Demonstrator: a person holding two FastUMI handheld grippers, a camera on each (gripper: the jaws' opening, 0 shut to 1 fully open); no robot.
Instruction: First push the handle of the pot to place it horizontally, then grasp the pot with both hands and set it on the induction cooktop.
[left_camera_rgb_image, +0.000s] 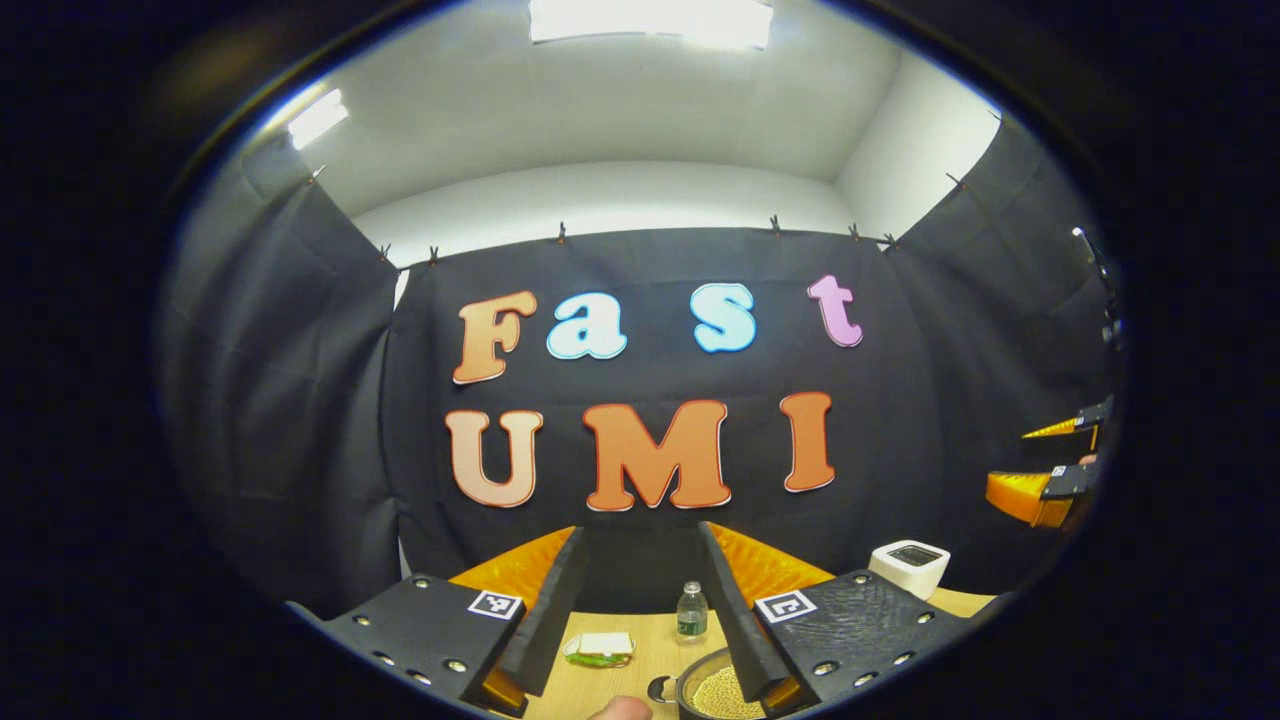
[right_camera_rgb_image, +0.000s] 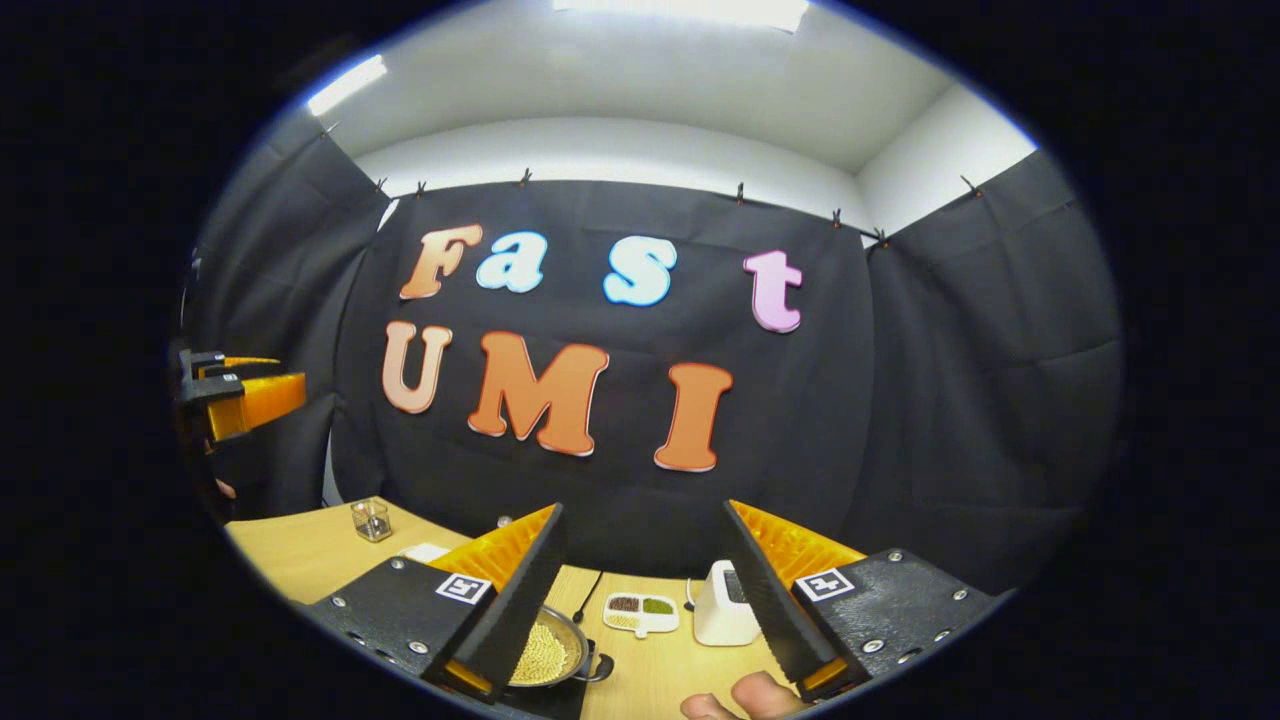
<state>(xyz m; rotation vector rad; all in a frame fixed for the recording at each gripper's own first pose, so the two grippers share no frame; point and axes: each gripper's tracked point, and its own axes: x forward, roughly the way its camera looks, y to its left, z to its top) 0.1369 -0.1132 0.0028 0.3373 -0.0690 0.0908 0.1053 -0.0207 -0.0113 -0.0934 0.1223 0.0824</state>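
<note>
Left gripper view: left gripper (left_camera_rgb_image: 640, 640) is held high with its jaws spread wide, nothing between them. The pot (left_camera_rgb_image: 712, 690), filled with pale beans, is seen low on the table (left_camera_rgb_image: 650, 650), partly hidden behind one finger. A small bottle (left_camera_rgb_image: 691, 611) and a green packet (left_camera_rgb_image: 599, 649) stand just beyond it. Handle direction cannot be told.

Right gripper view: right gripper (right_camera_rgb_image: 645, 610) is likewise wide and empty. The pot (right_camera_rgb_image: 545, 655) sits below its near finger, one side handle (right_camera_rgb_image: 600, 668) visible. A divided dish (right_camera_rgb_image: 642, 612) and white appliance (right_camera_rgb_image: 722, 603) lie near.

Risk: a blind push from this height could tip beans out or knock the dish.
</note>
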